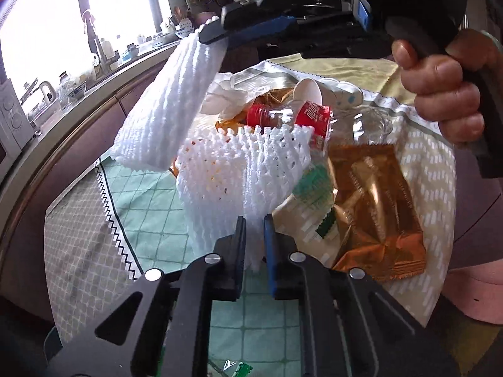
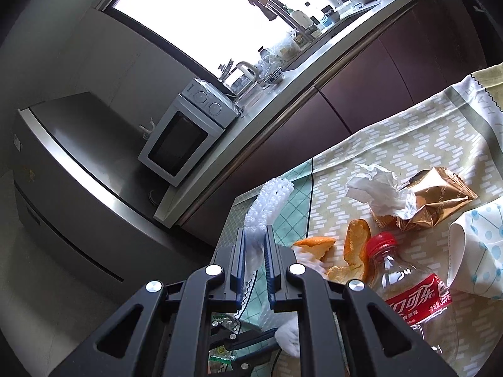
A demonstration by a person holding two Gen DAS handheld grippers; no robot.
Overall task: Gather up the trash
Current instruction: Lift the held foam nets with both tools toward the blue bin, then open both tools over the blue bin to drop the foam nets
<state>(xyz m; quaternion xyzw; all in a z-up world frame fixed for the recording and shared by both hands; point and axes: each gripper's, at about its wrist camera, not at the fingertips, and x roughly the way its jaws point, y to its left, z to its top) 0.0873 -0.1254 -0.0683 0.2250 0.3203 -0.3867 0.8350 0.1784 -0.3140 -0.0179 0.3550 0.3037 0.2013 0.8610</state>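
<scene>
My left gripper [image 1: 254, 220] is shut on the lower edge of a white foam net [image 1: 226, 182] that stands on the pile of trash. My right gripper [image 1: 209, 31] [image 2: 254, 231] is shut on a second white foam net [image 1: 166, 103] [image 2: 270, 198], which hangs from its tips above the table's left side. Behind the nets lie a clear cola bottle [image 1: 267, 116] [image 2: 408, 295] with a red cap, a gold wrapper [image 1: 374, 198] [image 2: 440, 198], a paper cup [image 1: 309, 89] [image 2: 478, 251], orange peel [image 2: 355, 245] and a crumpled tissue [image 2: 374, 188].
The trash lies on a yellow-and-white patterned cloth [image 2: 393, 138] over a green checked tablecloth [image 1: 151, 213]. A person's hand [image 1: 440, 84] grips the right gripper's handle. Beyond the table's edge run dark cupboards and a counter with a microwave [image 2: 182, 138] and a kettle [image 2: 245, 75].
</scene>
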